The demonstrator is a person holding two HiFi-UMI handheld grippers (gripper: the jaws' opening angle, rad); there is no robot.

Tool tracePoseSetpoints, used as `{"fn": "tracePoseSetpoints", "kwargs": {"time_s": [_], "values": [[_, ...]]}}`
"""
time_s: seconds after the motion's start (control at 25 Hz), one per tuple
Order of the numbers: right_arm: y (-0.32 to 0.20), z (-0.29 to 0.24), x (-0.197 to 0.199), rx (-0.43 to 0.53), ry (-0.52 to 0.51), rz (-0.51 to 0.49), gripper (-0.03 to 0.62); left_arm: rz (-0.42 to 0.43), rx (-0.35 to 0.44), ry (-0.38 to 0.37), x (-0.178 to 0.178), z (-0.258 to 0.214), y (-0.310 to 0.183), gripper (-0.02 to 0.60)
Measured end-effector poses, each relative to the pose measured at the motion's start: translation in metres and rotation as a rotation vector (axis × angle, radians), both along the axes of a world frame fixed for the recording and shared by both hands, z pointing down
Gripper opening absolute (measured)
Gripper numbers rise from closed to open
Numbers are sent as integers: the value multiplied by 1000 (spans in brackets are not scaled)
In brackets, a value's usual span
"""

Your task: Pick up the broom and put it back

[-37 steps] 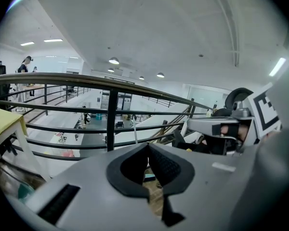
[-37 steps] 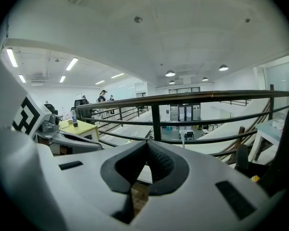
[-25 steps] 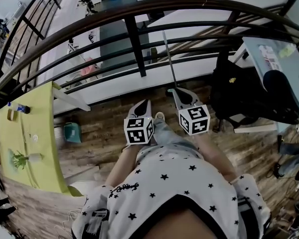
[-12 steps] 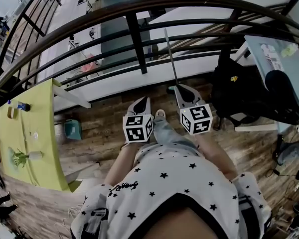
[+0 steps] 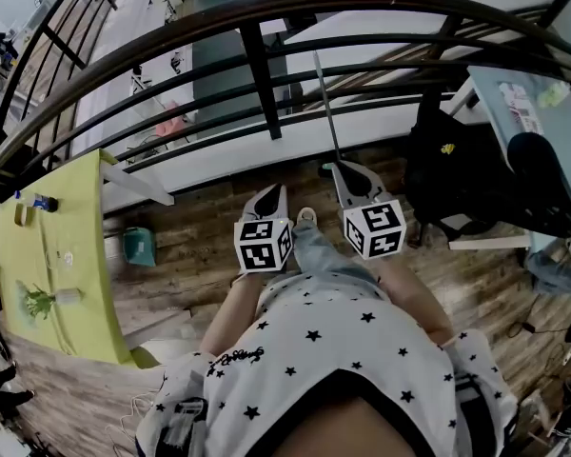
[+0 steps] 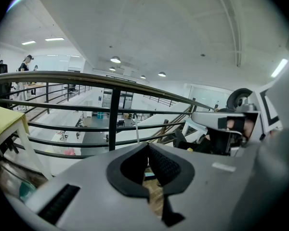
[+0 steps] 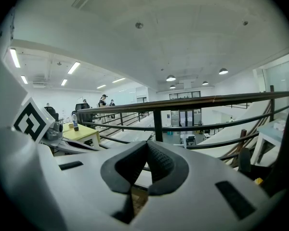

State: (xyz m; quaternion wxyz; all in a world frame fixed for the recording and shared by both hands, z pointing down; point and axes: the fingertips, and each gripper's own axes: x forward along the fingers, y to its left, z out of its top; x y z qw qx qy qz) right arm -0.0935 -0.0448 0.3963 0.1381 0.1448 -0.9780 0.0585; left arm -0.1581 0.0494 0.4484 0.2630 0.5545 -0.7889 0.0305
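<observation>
By the railing (image 5: 258,74), we keep the left claw (image 5: 276,195) and right claw (image 5: 340,170) clenched, both empty (tips meeting). The broom handle (image 5: 325,112) leans at the rails just ahead of the right claw.

Railing (image 5: 258,74) blocks ahead (narrow gaps only).

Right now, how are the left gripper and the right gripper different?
The right gripper reaches nearer the railing than the left gripper. In the head view the right gripper lines up with the thin broom handle; the left gripper sits beside it. Both are shut and empty.
</observation>
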Motion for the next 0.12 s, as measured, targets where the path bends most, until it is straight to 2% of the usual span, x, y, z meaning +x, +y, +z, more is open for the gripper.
{"fn": "tracePoseSetpoints", "kwargs": {"time_s": [0.12], "values": [[1,0,0,-3,-5,1,-7,-2,0,1,0,0,1,11]]}}
